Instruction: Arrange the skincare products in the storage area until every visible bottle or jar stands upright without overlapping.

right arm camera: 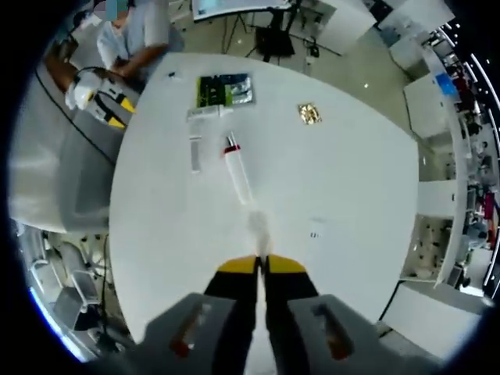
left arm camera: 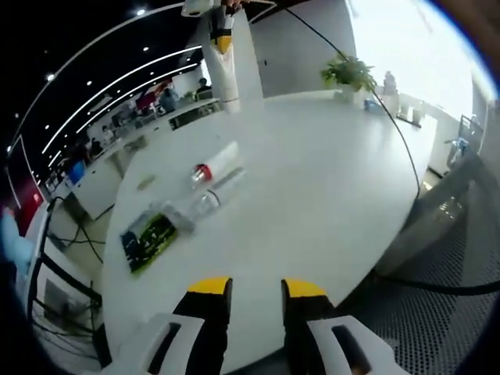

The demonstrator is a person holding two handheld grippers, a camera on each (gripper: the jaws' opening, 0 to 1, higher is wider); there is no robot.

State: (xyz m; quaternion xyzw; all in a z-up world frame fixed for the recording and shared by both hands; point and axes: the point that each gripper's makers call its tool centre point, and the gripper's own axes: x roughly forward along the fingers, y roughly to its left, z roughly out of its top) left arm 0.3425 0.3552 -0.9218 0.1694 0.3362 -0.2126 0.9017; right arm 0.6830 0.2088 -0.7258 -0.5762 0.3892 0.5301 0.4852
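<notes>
On the round white table lie a white tube with a red cap and, beside it, a clear tube, both on their sides. My left gripper hovers open over the table's near edge, nothing between its jaws. In the right gripper view the red-capped tube and the clear tube lie well ahead. My right gripper is high above the table, shut on a long white tube that points down. From the left gripper view, the right gripper and its white tube hang beyond the lying tubes.
A green and black packet lies near the tubes, also seen as the packet. A small gold wrapper lies apart. A potted plant stands at the table's far edge. A person holds the left gripper at the table's rim.
</notes>
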